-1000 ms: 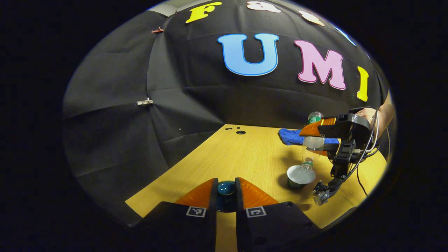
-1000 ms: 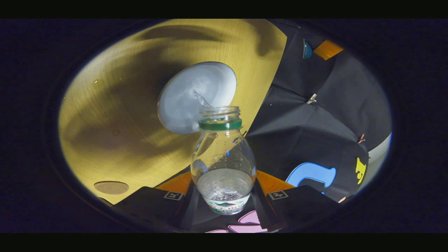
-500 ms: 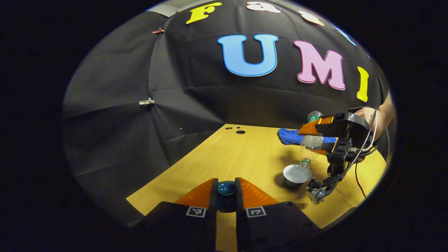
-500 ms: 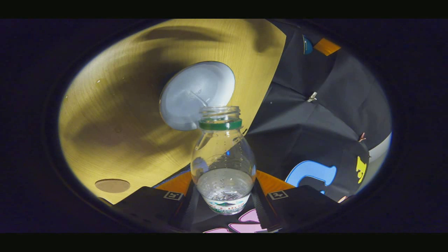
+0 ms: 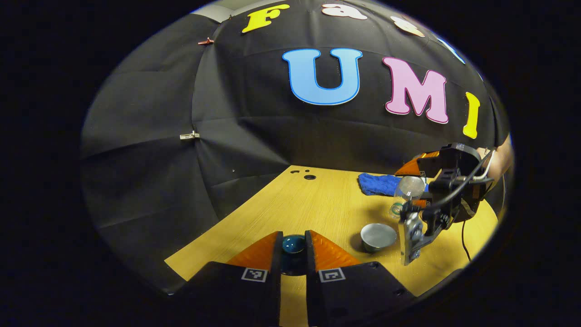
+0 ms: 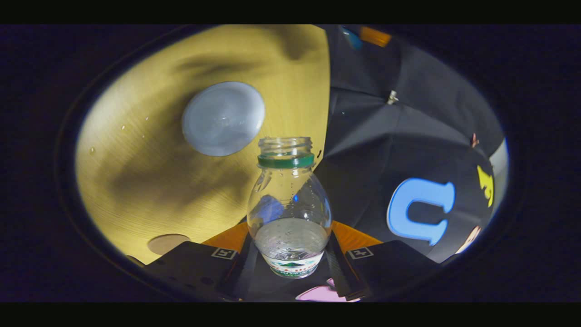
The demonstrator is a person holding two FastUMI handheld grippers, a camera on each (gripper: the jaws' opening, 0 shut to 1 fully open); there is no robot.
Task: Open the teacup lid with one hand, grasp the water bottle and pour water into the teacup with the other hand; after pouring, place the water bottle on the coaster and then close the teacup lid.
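Observation:
My left gripper (image 5: 293, 240) is shut on the dark blue-green teacup lid (image 5: 293, 245), held above the table's near edge. The uncovered teacup (image 5: 378, 236) stands to its right; in the right gripper view the teacup (image 6: 223, 119) shows water inside. My right gripper (image 6: 289, 238) is shut on the clear water bottle (image 6: 289, 204), uncapped with a green neck ring and some water left. Its mouth points off to the right of the cup. In the left gripper view the bottle (image 5: 407, 190) lies tilted in the right gripper (image 5: 420, 184) above and behind the cup. A round brown coaster (image 6: 169, 243) lies beside the right fingers.
A blue cloth (image 5: 379, 184) lies at the back of the wooden table (image 5: 317, 204), near small holes (image 5: 310, 176). A few water drops (image 6: 122, 128) sit on the wood left of the cup. A hand and cable trail behind the right gripper.
The thin stream into the cup has stopped. The right gripper has swung the bottle's mouth up and away from the cup. The left gripper and lid have barely moved.

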